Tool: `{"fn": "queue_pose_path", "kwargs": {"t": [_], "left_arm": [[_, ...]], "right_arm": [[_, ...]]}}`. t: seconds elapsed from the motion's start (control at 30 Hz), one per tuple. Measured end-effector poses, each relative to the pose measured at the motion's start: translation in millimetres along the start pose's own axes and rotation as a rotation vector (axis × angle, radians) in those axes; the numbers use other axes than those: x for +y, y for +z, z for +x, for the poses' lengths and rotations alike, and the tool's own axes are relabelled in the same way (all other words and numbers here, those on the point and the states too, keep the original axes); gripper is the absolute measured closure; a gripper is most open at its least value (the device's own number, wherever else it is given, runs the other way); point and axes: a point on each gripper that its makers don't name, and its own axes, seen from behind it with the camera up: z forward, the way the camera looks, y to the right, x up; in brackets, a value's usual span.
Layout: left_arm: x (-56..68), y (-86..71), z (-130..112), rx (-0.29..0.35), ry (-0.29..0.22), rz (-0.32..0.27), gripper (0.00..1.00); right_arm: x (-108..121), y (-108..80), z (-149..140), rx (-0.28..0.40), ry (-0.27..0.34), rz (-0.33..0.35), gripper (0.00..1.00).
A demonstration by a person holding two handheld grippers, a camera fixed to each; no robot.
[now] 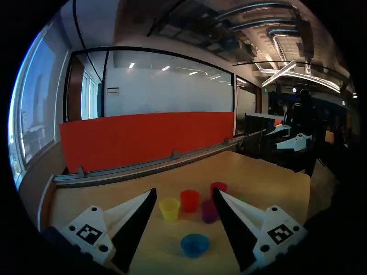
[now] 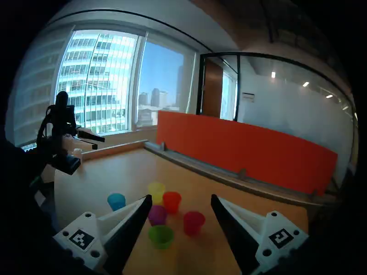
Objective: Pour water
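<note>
Left tool (image 1: 183,192) wide open, holding nothing. Right tool (image 2: 181,198) wide open too, empty. Little cups bunched on the surface (image 1: 257,174) just ahead: orange cup (image 1: 189,200) right beside yellow cup (image 1: 169,208) and purple cup (image 1: 209,211). Easy to bump a neighbour while grabbing one — then a tip, a spill. Cannot tell which hold water.

The left gripper (image 1: 184,192) points forward and slightly downward, its two white fingers with black inner faces spread wide apart and gripping nothing. The right gripper (image 2: 181,198) is posed the same way, jaws wide and empty. In the right gripper view the left gripper also appears farther off at the left edge, its fingers (image 2: 87,134) held roughly level.
</note>
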Motion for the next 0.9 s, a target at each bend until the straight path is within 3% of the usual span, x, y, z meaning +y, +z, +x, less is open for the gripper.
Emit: {"fn": "queue_pose_path", "kwargs": {"t": [0.27,0.6,0.9], "left_arm": [[4.8,2.3,-10,-0.02,0.022,-0.024,0.1],[7.6,8.5,-39,-0.06,0.042,-0.028,0.1],[11.0,15.9,-66,-0.094,0.026,-0.047,0.1]], "right_arm": [[-3,6.2,-12,-0.029,0.004,0.022,0.01],[-10,16.1,-43,-0.079,-0.006,0.054,0.01],[-13,26.7,-64,-0.114,0.003,0.071,0.01]]}}
